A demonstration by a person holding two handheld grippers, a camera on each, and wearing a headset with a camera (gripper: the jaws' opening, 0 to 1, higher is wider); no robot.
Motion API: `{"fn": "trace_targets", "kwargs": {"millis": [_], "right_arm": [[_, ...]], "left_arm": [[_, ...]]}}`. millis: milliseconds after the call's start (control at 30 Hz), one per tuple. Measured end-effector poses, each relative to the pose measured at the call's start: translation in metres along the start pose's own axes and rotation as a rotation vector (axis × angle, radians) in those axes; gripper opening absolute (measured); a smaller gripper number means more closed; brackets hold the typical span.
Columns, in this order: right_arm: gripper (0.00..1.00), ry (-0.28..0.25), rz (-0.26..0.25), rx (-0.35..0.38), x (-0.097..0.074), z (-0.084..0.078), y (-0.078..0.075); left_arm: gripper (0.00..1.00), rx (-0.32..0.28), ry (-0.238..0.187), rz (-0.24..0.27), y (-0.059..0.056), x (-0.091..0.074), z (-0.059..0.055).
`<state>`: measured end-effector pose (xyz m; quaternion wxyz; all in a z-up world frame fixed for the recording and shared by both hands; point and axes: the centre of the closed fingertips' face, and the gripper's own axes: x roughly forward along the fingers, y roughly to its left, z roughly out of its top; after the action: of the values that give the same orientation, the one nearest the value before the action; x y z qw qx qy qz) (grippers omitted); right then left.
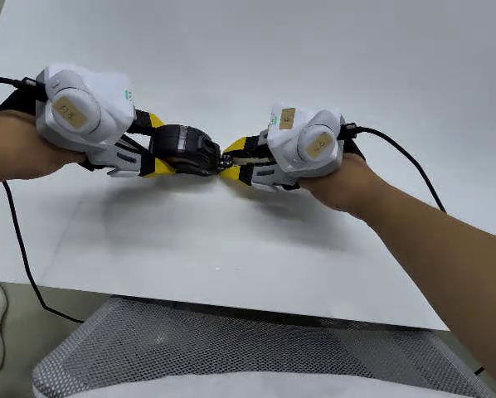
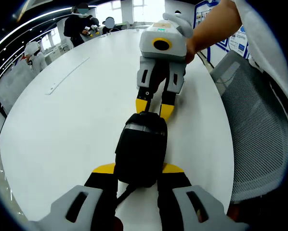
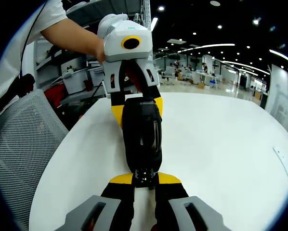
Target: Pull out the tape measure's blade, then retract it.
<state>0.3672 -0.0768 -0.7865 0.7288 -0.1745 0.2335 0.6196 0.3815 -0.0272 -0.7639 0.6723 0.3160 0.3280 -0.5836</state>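
A black tape measure [image 1: 186, 149] hangs just above the white table [image 1: 314, 66], with my left gripper [image 1: 158, 145] shut around its body. In the left gripper view the case [image 2: 141, 147] sits between my yellow-tipped jaws, the left gripper [image 2: 139, 168] clamping its sides. My right gripper [image 1: 231, 160] meets the case from the other side, shut on the blade's end hook [image 3: 144, 175] at the case mouth. In the right gripper view the tape measure [image 3: 141, 132] stretches away from my right gripper [image 3: 144, 179] toward the left gripper [image 3: 127, 43]. No length of blade shows between hook and case.
A grey mesh chair [image 1: 231, 348] stands against the table's near edge. A black cable [image 1: 20, 249] hangs off the left side, and another cable [image 1: 406, 162] trails from the right gripper. People stand at the table's far end [image 2: 86, 21].
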Motion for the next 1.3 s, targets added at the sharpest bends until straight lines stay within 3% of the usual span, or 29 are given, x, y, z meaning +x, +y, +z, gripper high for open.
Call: {"fn": "trace_targets", "kwargs": {"millis": [1300], "right_arm": [[0.1, -0.003, -0.023, -0.021, -0.0046, -0.0017, 0.0003]], "left_arm": [[0.25, 0.012, 0.009, -0.006, 0.0001, 0.0005, -0.0008]]}}
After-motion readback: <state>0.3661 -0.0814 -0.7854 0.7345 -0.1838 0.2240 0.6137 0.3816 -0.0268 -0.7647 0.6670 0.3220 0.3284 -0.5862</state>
